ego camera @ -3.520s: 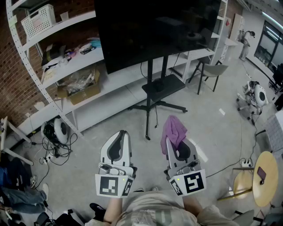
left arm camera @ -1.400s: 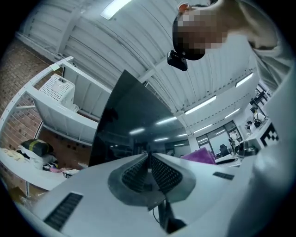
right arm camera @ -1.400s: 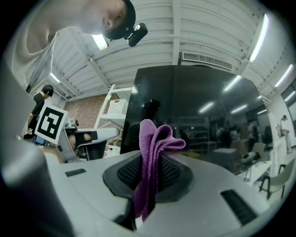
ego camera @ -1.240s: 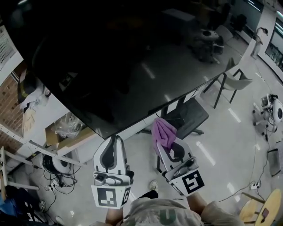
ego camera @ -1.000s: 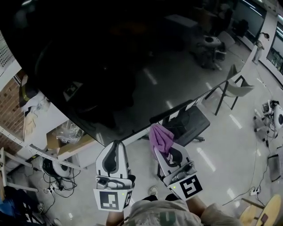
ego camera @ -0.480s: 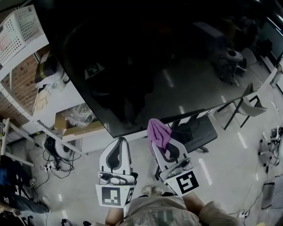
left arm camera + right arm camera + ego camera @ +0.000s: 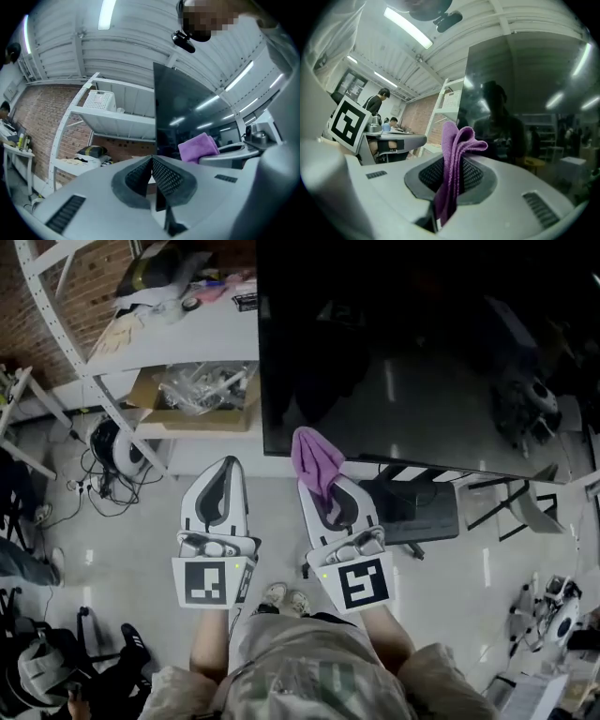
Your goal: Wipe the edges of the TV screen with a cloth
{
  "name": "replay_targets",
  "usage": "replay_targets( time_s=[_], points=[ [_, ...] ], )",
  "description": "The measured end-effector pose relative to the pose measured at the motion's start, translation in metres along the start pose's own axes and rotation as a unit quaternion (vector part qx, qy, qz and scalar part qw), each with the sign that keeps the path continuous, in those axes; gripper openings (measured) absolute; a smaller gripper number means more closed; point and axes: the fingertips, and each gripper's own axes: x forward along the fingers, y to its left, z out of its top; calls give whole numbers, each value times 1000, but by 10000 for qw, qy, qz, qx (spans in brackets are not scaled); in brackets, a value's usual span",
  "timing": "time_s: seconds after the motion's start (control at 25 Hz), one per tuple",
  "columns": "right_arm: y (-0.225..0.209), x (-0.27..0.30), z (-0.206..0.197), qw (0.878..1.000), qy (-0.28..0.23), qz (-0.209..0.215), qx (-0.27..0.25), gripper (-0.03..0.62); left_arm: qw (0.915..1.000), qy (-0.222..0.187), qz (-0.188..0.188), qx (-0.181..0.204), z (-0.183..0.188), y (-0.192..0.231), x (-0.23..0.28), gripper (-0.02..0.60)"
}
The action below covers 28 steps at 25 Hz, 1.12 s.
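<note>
The black TV screen (image 7: 412,343) fills the upper right of the head view, and its lower left corner (image 7: 265,452) is just ahead of my grippers. My right gripper (image 7: 323,486) is shut on a folded purple cloth (image 7: 314,458), whose top lies at the screen's bottom edge. The cloth (image 7: 454,154) stands up between the jaws in the right gripper view, with the dark screen (image 7: 534,103) close behind. My left gripper (image 7: 222,474) is shut with nothing in it, left of the screen's corner. The left gripper view shows the screen's left edge (image 7: 155,112) and the cloth (image 7: 198,146).
A white shelf unit (image 7: 141,334) with a cardboard box (image 7: 202,395) and clutter stands left of the TV. The TV stand's base (image 7: 422,512) sits below the screen. Cables and gear (image 7: 117,446) lie on the floor at left. A chair (image 7: 530,507) stands at right.
The view has swung so the TV's lower left corner now sits just ahead of the grippers. The right gripper with the cloth has come up to the screen's bottom edge.
</note>
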Motion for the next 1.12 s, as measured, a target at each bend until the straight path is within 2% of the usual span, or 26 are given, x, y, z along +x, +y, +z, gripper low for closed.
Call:
replay_targets(
  time_s=[0.16,0.4,0.68,0.96,1.12],
  points=[
    [25,32,-21,9980,404,146,-467,55,9993,131,356,-72,-12,28,-16,15],
    [60,64,-70,9869,984,116,-1270,55,9975,350,568,-224,-37,53,-43,15],
    [68,93,-118,9849,1305,-170,-1126,55,9945,599,766,-396,-61,83,-54,15],
    [59,105,-127,9809,1429,-633,-1159,55,9932,741,731,-524,-78,91,-57,15],
    [53,103,-130,9765,1449,-838,-1360,55,9929,764,719,-568,-84,92,-58,15]
  ],
)
